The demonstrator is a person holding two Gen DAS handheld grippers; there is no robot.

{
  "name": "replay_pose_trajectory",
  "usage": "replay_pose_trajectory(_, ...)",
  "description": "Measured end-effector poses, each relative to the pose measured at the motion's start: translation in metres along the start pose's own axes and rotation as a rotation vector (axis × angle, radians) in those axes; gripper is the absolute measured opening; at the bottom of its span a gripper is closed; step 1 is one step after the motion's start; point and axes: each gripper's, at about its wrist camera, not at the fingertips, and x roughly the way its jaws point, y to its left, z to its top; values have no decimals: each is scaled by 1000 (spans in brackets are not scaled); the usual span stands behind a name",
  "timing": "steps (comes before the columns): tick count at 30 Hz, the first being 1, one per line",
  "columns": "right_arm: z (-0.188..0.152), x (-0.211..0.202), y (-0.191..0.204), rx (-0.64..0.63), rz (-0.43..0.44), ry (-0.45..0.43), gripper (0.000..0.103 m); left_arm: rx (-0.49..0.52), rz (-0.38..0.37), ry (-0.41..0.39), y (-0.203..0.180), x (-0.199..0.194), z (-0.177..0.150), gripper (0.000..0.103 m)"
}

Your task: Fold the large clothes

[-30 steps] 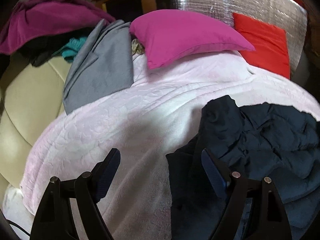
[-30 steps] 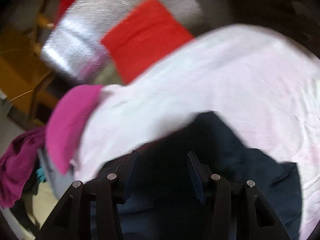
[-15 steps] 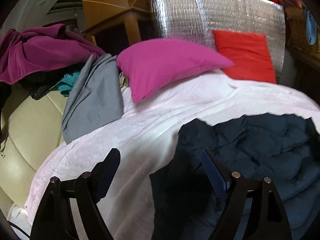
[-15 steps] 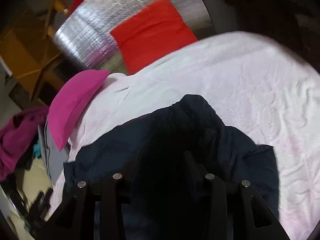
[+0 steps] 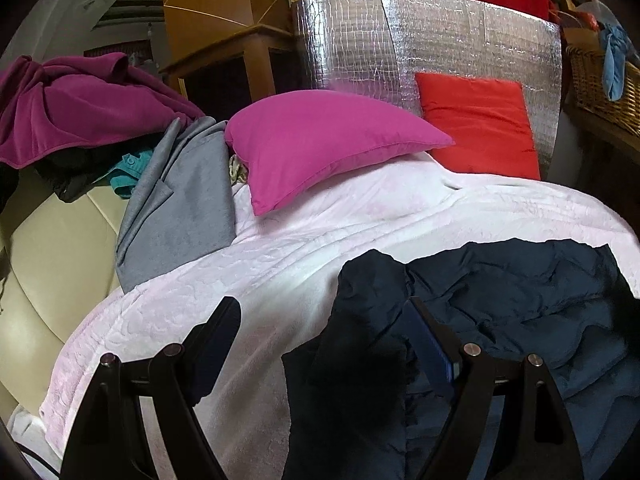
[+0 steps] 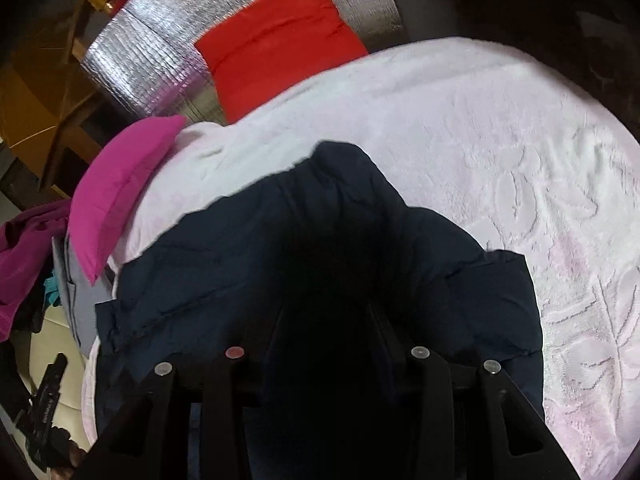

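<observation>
A navy quilted jacket (image 5: 520, 300) lies crumpled on a pale pink blanket (image 5: 320, 232). My left gripper (image 5: 322, 308) is open above the jacket's left edge. A fold of dark fabric rises beside its right finger (image 5: 428, 340), and the left finger (image 5: 216, 336) hangs over bare blanket. In the right wrist view the jacket (image 6: 240, 248) bunches up into a peak between the jaws. My right gripper (image 6: 326, 308) is shut on that fold, and its pads are buried in the dark cloth.
A pink pillow (image 5: 320, 148) and a red pillow (image 5: 480, 124) lean at the far end against a silver foil panel (image 5: 440, 40). A grey garment (image 5: 180, 200) and a magenta one (image 5: 80, 108) are piled on the cream sofa (image 5: 52, 248) at left. A wicker basket (image 5: 600, 84) stands at far right.
The right jaws have narrowed onto the jacket, and their blue pads have vanished into the fabric. The jacket has spread out towards the left. The left gripper has tipped up and stayed open.
</observation>
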Motion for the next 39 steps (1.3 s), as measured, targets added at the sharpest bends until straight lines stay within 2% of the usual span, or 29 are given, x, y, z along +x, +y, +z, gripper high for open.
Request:
replay_pose_trajectory(4,0,-16,14,-35,61,-34,43,0,6,1,0,-1,0,83)
replay_pose_trajectory(8,-6,-7,18,-23,113,36,43,15,6,56,0,8,-4,83)
replay_pose_trajectory(10,-10,11,14,-13,99,109,45,25,3,155,1,25,-10,84)
replay_pose_trajectory(13,-10,15,13,-12,104,113,45,14,-27,351,3,58,-27,84)
replay_pose_trajectory(14,-8,12,12,-3,112,107,45,-14,-42,381,7,64,-31,84)
replay_pose_trajectory(16,-4,2,9,20,146,70,45,-69,-70,389,15,65,-30,84)
replay_pose_trajectory(20,3,-7,-1,66,174,14,44,-125,-82,309,28,58,-15,84)
replay_pose_trajectory(23,4,-6,-4,80,176,16,44,-125,-66,268,28,67,-2,84)
replay_pose_trajectory(26,4,5,-9,91,164,41,44,-103,-30,266,20,79,9,84)
replay_pose_trajectory(31,0,15,-12,88,151,75,45,-97,-64,252,13,100,23,84)
replay_pose_trajectory(34,-2,19,-10,64,138,79,45,-108,-21,298,14,122,22,84)
replay_pose_trajectory(39,-2,19,-13,63,155,86,45,-196,-18,421,28,153,6,86)
